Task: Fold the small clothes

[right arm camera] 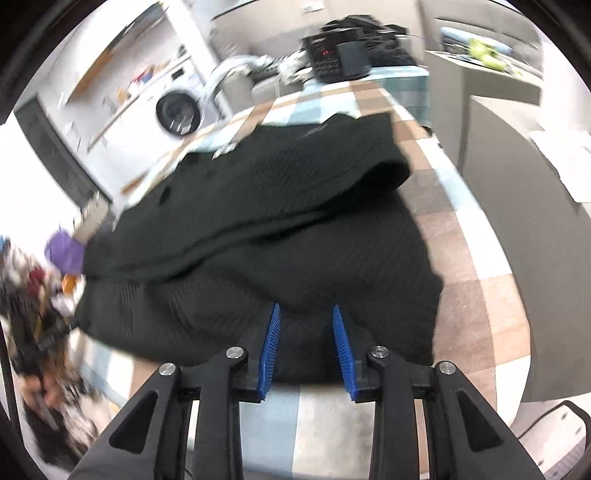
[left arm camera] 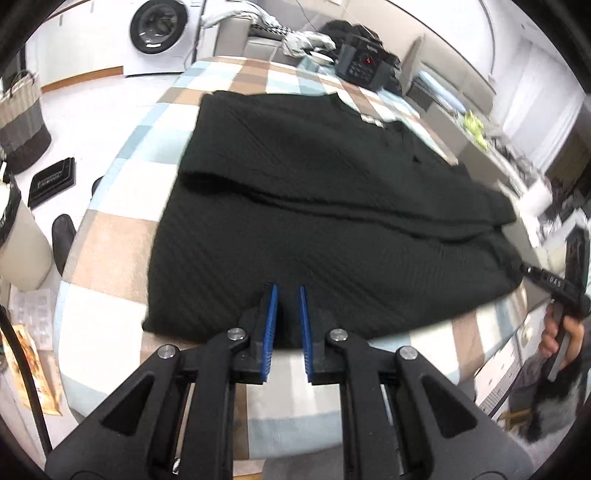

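Note:
A black ribbed knit garment [left arm camera: 314,206] lies flat on the checked tablecloth [left arm camera: 110,240], with its sides folded in over the middle. My left gripper [left arm camera: 288,291] is open with a narrow gap between its blue pads, right at the garment's near hem, with no cloth visibly pinched. The right gripper [left arm camera: 554,284] shows at the garment's right corner, held by a hand. In the right wrist view the garment [right arm camera: 280,236] fills the middle, and my right gripper [right arm camera: 306,312] is open over its near edge, its pads apart and holding nothing.
A black appliance with a red display [left arm camera: 364,66] stands at the table's far end beside loose grey cloth [left arm camera: 306,40]. A washing machine [left arm camera: 155,29] stands at the back left. A woven basket [left arm camera: 22,122] and a black tray [left arm camera: 51,181] sit on the floor to the left.

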